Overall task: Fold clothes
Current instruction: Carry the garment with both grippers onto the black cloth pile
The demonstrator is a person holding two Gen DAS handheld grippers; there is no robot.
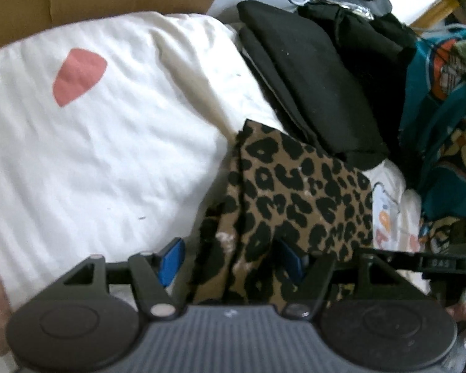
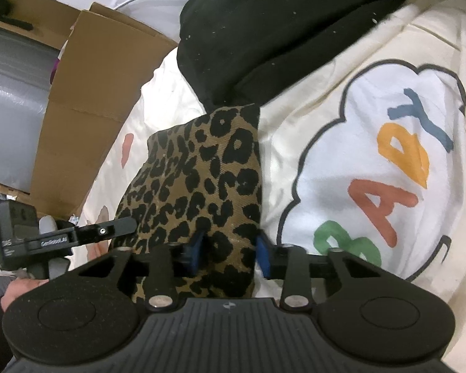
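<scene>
The leopard-print garment [image 2: 202, 180] is a folded piece of twill-like woven fabric, tan with irregular black spots. It lies on a cream bedcover [image 2: 310, 118] and forms a roughly rectangular pad with one squared corner pointing away from the camera.

Right gripper [image 2: 230, 250]: its blue-padded fingers [image 2: 192, 253] stand on either side of the near edge of the garment. Cloth fills the gap and bunches between the pads. The jaws are clamped on this edge.

Left gripper [image 1: 231, 256]: the jaws are spread wide. One blue pad [image 1: 172, 259] sits over the white cover, clear of the cloth. The other pad [image 1: 290, 259] lies against the spotted fabric. A fold of the garment passes between them, unpinched. This view is motion-blurred.

Surroundings:
- A folded black garment [image 2: 279, 28], matte with light lint specks, lies beyond the leopard piece and touches its far corner.
- The bedcover carries a cloud-shaped outline [image 2: 372, 161] enclosing the letters "BABY" in green, coral, orange and blue. In the left wrist view it shows soft ridged stripes and a coral petal-shaped patch [image 1: 79, 76].
- Brown corrugated cardboard [image 2: 77, 108] stands at the edge of the bed.
- A teal patterned textile [image 1: 444, 118] is heaped at the right of the left wrist view.
- The left gripper's black bracket [image 2: 62, 236] shows at the left of the right wrist view, with part of a hand [image 2: 21, 289] beneath it.
</scene>
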